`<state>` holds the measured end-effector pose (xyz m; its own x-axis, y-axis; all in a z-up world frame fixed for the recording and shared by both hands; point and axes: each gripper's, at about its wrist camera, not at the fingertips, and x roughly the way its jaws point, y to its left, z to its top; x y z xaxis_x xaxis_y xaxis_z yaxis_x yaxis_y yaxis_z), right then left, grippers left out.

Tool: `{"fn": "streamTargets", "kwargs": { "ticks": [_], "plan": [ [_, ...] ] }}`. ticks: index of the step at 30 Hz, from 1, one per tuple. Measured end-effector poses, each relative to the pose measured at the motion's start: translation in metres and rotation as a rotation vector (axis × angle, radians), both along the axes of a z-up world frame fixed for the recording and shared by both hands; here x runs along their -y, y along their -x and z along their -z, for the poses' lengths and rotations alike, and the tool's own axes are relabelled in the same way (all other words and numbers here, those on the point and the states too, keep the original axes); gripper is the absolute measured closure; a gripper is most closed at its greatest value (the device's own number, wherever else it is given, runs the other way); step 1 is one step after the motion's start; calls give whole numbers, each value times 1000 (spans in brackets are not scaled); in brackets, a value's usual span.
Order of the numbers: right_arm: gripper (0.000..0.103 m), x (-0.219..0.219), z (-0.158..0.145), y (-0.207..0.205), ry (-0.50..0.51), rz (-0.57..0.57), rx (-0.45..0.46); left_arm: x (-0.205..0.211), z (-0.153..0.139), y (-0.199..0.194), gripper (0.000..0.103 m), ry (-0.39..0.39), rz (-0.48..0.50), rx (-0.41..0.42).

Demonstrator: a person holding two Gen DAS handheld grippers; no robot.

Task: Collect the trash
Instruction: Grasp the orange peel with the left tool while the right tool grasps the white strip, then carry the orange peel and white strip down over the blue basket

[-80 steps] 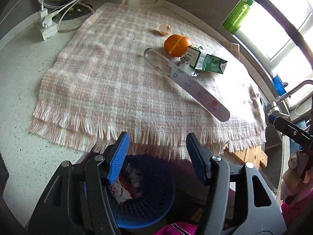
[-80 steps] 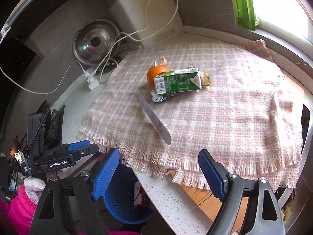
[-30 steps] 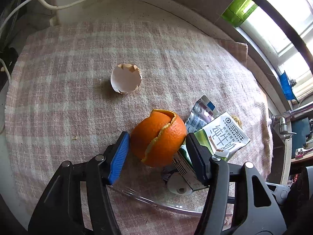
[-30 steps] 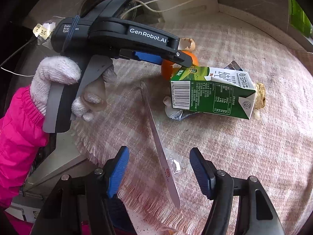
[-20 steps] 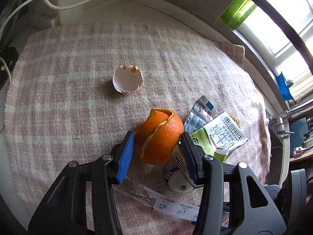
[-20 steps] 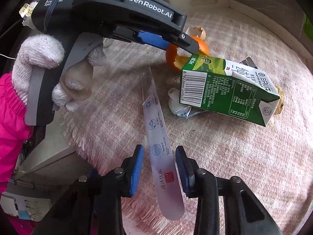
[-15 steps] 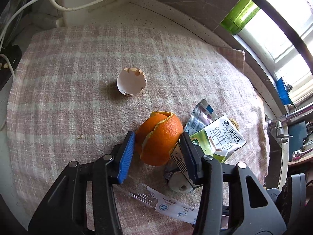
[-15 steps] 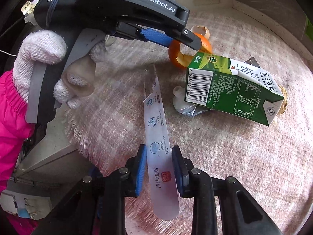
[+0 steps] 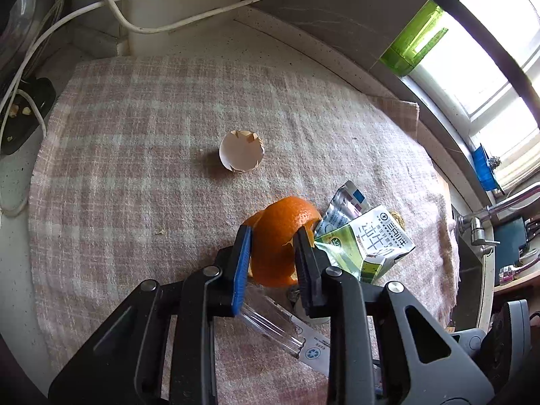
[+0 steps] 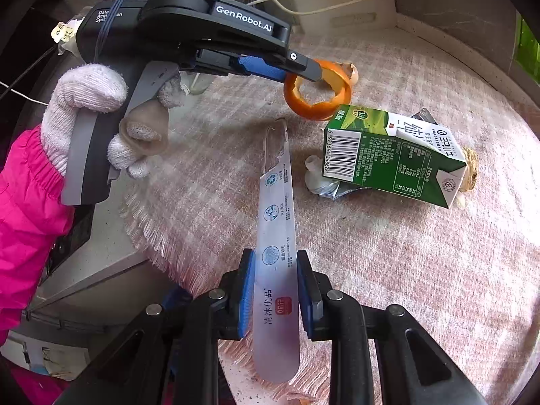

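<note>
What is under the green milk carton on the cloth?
A crumpled silver pouch with a white spout sticks out from under the green milk carton, lying on the plaid cloth. A brownish lump shows at its far end. The rest beneath is covered.

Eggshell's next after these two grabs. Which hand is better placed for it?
Left, probably. The left tool, jaws closing on the orange peel, points toward the eggshell just beyond. The right tool grips the long wrapper at the cloth's near edge.
</note>
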<state>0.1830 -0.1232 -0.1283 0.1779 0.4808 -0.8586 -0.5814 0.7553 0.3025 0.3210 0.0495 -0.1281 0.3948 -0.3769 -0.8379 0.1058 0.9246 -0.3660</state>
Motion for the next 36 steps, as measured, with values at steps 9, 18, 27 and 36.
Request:
{"fn": "streamTargets", "kwargs": {
  "ticks": [9,18,27,36],
  "plan": [
    [80,17,-20,17,-23,20,24,-8,-7,10,79,9,-25,27],
    [80,48,-38,48,-48,58,27,-23,-37,47,79,13,-58,103],
    [80,67,-50,87,-56,61,29,-38,-46,114,79,35,-88,136],
    [80,62,-45,130,-59,17,-17,-55,-36,191,79,62,-125,118]
  ]
}}
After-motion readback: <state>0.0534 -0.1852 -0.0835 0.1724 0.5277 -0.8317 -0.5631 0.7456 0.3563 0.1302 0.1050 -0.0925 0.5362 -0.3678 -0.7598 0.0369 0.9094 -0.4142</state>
